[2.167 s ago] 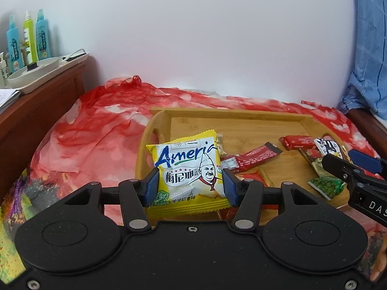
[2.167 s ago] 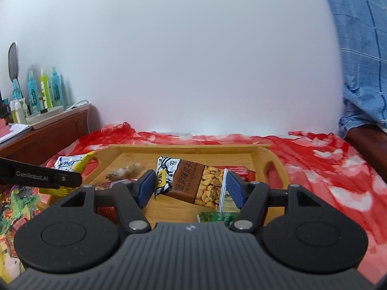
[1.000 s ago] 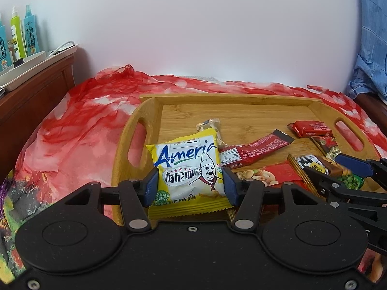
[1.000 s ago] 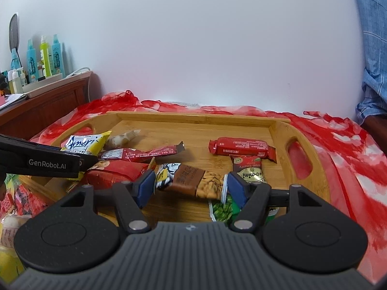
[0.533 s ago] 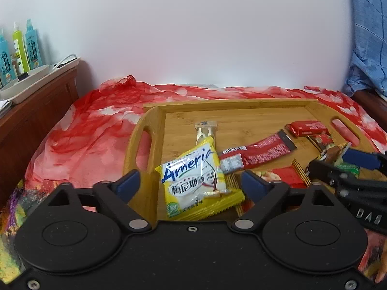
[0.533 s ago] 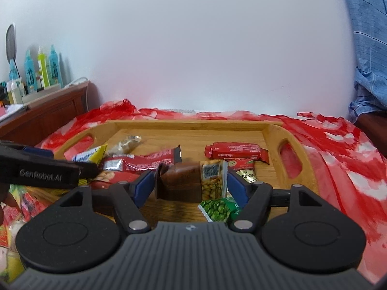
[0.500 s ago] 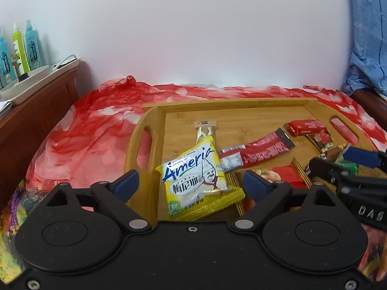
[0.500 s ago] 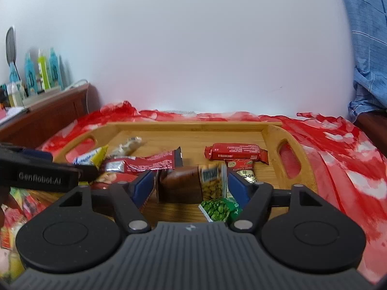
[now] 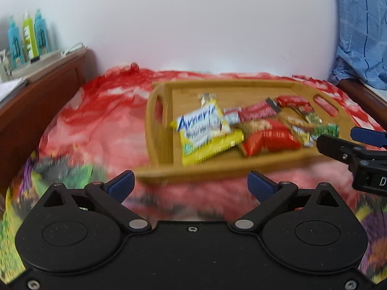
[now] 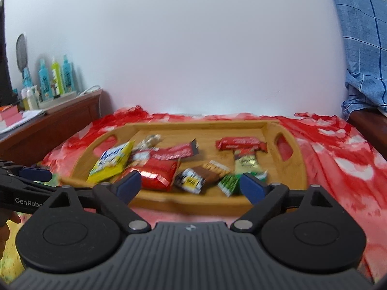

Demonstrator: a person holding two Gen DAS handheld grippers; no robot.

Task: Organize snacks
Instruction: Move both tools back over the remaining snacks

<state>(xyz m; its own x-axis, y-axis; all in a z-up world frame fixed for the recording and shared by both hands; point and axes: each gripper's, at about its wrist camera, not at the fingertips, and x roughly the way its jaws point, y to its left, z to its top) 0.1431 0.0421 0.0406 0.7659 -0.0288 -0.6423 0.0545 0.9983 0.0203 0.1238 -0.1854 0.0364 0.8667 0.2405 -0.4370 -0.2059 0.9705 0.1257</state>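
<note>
A wooden tray [image 9: 159, 130] [image 10: 285, 169] lies on a red bedspread and holds several snack packets. A yellow Ameria packet [image 9: 203, 130] [image 10: 112, 162] lies at the tray's left end. A brown peanut packet [image 10: 200, 175] lies near the tray's front edge, beside a green pea packet [image 10: 229, 183]. A large red packet [image 9: 268, 137] [image 10: 157, 171] lies between them. My left gripper [image 9: 191, 184] is open and empty, held back from the tray's front rim. My right gripper [image 10: 191, 183] is open and empty, just before the tray's front rim; it also shows in the left wrist view [image 9: 355, 142].
A wooden bedside cabinet [image 9: 36, 96] with blue and green bottles [image 9: 26, 36] stands at the left. A blue checked cloth [image 9: 362, 36] hangs at the right. A white wall rises behind the bed. Colourful patterned fabric [image 9: 60, 174] covers the near left of the bed.
Both grippers have pulled back from the tray. The right gripper has opened and let go of the brown peanut packet, which now lies in the tray. The left gripper stays open.
</note>
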